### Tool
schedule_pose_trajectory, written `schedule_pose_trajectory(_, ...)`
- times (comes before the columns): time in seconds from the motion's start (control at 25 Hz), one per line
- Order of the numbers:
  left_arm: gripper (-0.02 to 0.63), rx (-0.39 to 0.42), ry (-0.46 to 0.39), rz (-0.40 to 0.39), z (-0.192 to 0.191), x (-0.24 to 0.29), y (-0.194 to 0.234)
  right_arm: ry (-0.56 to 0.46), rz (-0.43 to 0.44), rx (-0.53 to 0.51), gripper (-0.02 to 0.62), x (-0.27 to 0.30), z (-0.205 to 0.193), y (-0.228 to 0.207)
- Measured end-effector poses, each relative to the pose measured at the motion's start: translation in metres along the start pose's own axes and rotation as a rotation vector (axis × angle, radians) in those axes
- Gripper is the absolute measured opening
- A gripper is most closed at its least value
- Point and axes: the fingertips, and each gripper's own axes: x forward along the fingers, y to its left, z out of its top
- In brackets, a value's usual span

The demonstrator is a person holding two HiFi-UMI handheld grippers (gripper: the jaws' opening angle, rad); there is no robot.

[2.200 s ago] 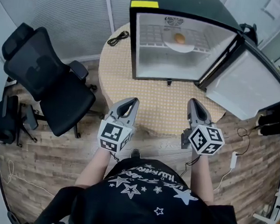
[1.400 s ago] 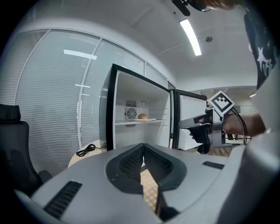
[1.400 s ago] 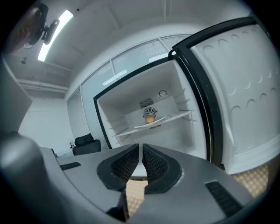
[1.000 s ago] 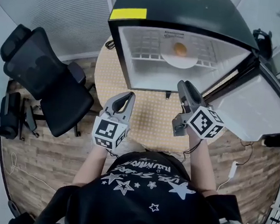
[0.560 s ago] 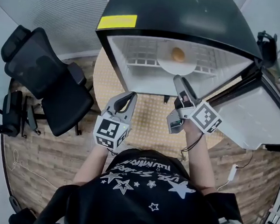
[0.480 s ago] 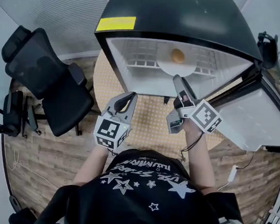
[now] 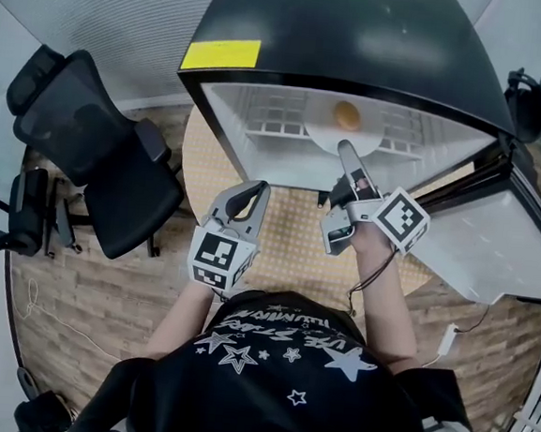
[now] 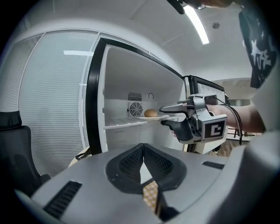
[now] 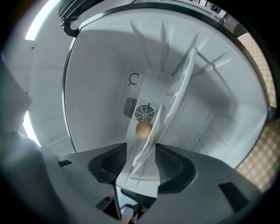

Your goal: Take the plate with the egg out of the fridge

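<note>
Head view: round worktop under a yellow dotted cloth, wood-plank floor, ribbed grey wall. Black mini fridge stands on the worktop, door swung open to the right. Black mesh office chair at left, apart from the worktop. White round plate with a brown egg sits on the grid shelf inside. Right gripper at the fridge mouth, rolled on its side. Left gripper over the worktop, outside the fridge.

Left gripper view: its fingers meet at the tips, nothing held. The right gripper's fingers lie above and below the plate rim.

Right gripper view: fingers wide apart, just been opening. The thin plate rim is between them, pads not pressing. Egg beyond, round fan grille on the back wall.
</note>
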Motion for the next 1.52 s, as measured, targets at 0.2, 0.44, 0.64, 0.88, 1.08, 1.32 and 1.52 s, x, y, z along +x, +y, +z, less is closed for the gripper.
schedule_pose_trajectory(0.2, 0.008, -0.009, 0.021, 0.009, -0.007, -0.001, 0.002, -0.015, -0.04, 0.004, 0.162, 0.002, 0.0, -0.007)
schedule_pose_trajectory(0.44, 0.008, -0.011, 0.021, 0.008, -0.011, -0.002, 0.004, -0.049, -0.019, 0.081, 0.097, 0.001, 0.003, -0.007)
schedule_pose_trajectory(0.64, 0.008, -0.01, 0.02, -0.002, -0.01, -0.004, 0.001, -0.09, 0.0, 0.222, 0.076, -0.002, 0.002, -0.007)
schedule_pose_trajectory(0.88, 0.008, -0.004, 0.004, -0.005, -0.009, -0.01, 0.0, -0.093, 0.016, 0.28, 0.067, -0.009, -0.008, -0.003)
schedule_pose_trajectory(1.08, 0.008, 0.002, -0.016, -0.015, -0.008, -0.02, -0.003, -0.108, 0.051, 0.306, 0.063, -0.02, -0.015, 0.005)
schedule_pose_trajectory(1.32, 0.008, 0.004, -0.019, -0.031, -0.014, -0.04, -0.007, -0.145, 0.078, 0.353, 0.06, -0.037, -0.027, 0.013)
schedule_pose_trajectory(1.52, 0.008, 0.012, -0.03, -0.049, -0.015, -0.064, -0.008, -0.176, 0.09, 0.359, 0.06, -0.058, -0.042, 0.024)
